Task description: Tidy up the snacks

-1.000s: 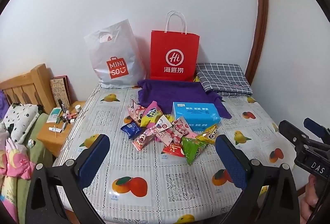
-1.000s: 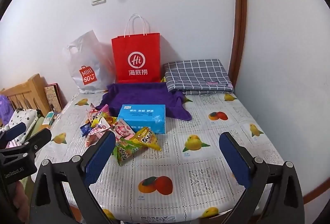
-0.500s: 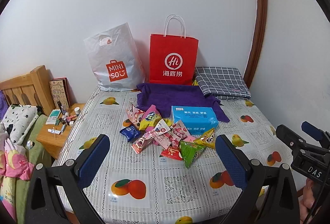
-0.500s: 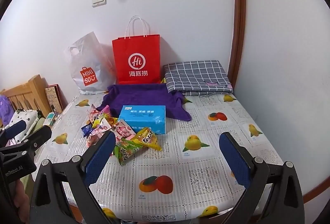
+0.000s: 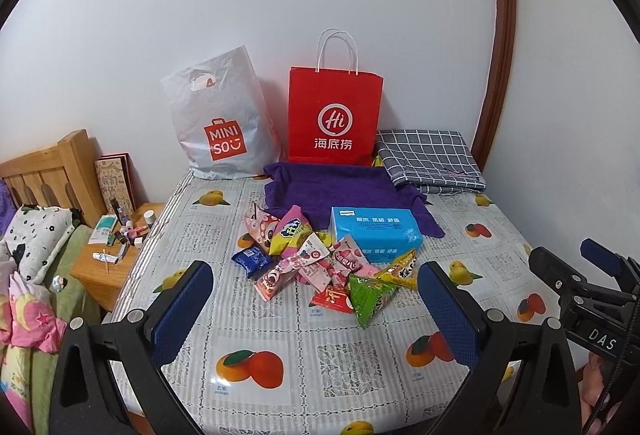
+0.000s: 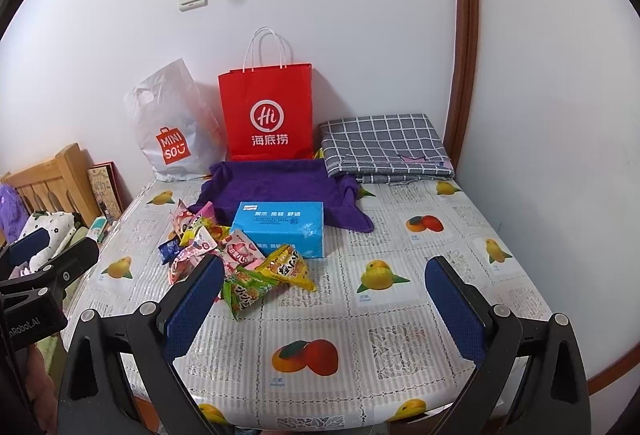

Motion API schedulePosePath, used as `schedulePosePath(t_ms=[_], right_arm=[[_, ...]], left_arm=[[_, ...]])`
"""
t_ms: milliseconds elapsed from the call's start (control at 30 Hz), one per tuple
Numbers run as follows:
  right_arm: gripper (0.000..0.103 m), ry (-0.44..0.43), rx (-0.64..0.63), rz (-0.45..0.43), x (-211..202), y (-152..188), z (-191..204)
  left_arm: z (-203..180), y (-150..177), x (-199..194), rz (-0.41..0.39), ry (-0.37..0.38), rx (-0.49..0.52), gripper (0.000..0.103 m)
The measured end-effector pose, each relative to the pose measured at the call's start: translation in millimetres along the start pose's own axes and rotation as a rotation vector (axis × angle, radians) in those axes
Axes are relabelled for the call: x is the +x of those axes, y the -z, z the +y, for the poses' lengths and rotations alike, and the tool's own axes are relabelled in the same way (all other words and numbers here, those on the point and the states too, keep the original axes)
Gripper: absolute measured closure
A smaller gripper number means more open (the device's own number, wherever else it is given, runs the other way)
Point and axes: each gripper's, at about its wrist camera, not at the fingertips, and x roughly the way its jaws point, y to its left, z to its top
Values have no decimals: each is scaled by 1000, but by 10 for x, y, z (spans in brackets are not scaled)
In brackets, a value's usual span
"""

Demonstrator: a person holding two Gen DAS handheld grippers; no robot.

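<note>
Both gaping tools backed off crinkly snack packets (image 5: 320,267).

Glossy foil snack packets (image 5: 320,267); matt paper red bag (image 5: 334,119); fuzzy purple cloth (image 5: 340,191).

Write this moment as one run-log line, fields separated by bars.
left gripper open, empty | right gripper open, empty | snack pile untouched on table
</note>
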Motion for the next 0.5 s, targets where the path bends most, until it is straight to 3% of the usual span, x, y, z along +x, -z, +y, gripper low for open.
schedulePosePath(t_ms=[500], right_arm=[[4, 1, 4, -10, -21, 14, 3]], left_arm=[[-57, 31, 17, -2, 5, 7, 0]])
